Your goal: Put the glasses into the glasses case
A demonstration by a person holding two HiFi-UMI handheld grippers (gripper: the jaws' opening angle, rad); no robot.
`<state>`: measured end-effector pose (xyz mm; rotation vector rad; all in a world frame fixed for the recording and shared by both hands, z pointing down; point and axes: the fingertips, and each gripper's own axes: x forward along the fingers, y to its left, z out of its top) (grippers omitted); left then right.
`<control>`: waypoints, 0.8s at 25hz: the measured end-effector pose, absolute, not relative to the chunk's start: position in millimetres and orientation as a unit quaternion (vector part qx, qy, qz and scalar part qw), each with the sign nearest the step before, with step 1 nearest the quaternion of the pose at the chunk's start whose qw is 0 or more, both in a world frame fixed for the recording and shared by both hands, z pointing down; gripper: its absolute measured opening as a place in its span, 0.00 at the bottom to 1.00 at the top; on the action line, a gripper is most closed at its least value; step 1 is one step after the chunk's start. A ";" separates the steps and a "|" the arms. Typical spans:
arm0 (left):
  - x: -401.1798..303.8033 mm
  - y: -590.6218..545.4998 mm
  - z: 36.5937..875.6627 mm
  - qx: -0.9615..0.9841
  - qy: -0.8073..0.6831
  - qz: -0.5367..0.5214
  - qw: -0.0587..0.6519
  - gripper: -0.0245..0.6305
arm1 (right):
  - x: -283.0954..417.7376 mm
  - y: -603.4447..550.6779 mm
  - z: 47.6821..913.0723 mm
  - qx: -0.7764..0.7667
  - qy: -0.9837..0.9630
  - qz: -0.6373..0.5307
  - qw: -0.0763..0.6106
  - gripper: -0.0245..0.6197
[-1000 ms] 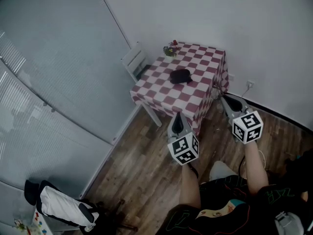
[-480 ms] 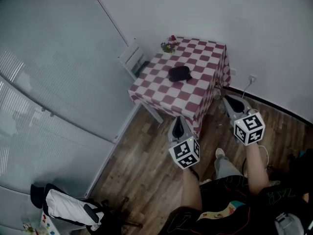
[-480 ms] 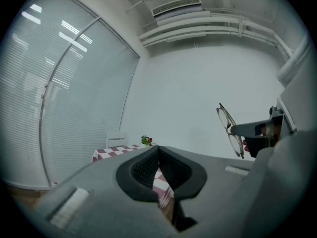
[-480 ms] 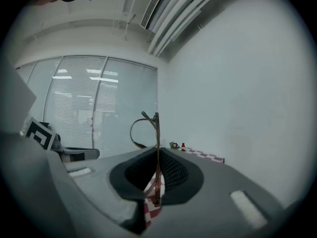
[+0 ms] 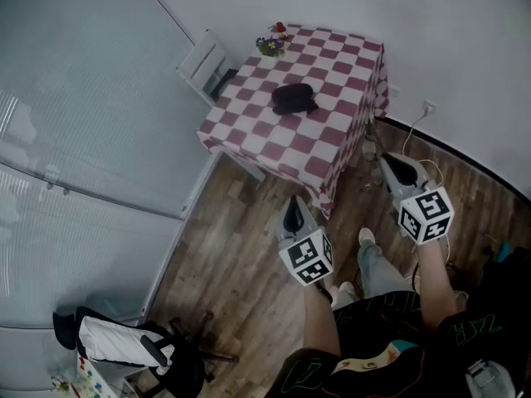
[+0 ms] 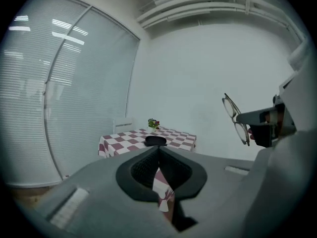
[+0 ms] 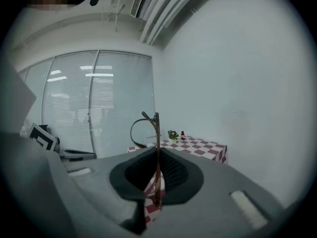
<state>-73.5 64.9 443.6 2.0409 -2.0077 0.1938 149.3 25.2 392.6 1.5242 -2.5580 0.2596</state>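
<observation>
worktop: checked cloth cover, matt, hanging in soft folds at the edges. floor: wood planks, dull sheen. glasses case: matt black. glasses: thin metal-looking frame, clear lenses. right hand-held gripper: matt grey plastic, ribbed black pads.

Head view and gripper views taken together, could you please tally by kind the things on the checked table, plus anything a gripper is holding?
Glasses case: 1
Small flowering plant: 1
Small red bottle: 1
Glasses, clamped in the right gripper: 1
Total: 4
</observation>
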 end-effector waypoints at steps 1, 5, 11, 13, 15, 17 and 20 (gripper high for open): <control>-70.1 59.4 445.9 0.707 -0.690 0.074 0.135 0.05 | 148.2 18.5 396.6 0.506 -0.854 0.091 0.075 0.07; -62.4 35.1 455.2 0.707 -0.688 0.094 0.137 0.05 | 141.5 -7.5 412.8 0.493 -0.861 0.101 0.069 0.07; -40.0 1.5 468.4 0.716 -0.672 0.124 0.141 0.05 | 151.7 -49.4 440.5 0.493 -0.857 0.139 0.064 0.07; -32.1 -5.3 477.8 0.721 -0.664 0.133 0.150 0.05 | 155.0 -62.2 450.1 0.494 -0.853 0.155 0.055 0.07; -30.6 -11.7 487.3 0.717 -0.663 0.151 0.154 0.05 | 155.0 -74.5 459.3 0.491 -0.853 0.168 0.051 0.07; -30.7 -19.6 493.0 0.710 -0.667 0.161 0.159 0.05 | 155.8 -86.1 465.1 0.486 -0.855 0.175 0.049 0.07; -27.7 -36.9 490.4 0.703 -0.674 0.158 0.162 0.05 | 163.0 -105.8 465.4 0.481 -0.857 0.178 0.044 0.07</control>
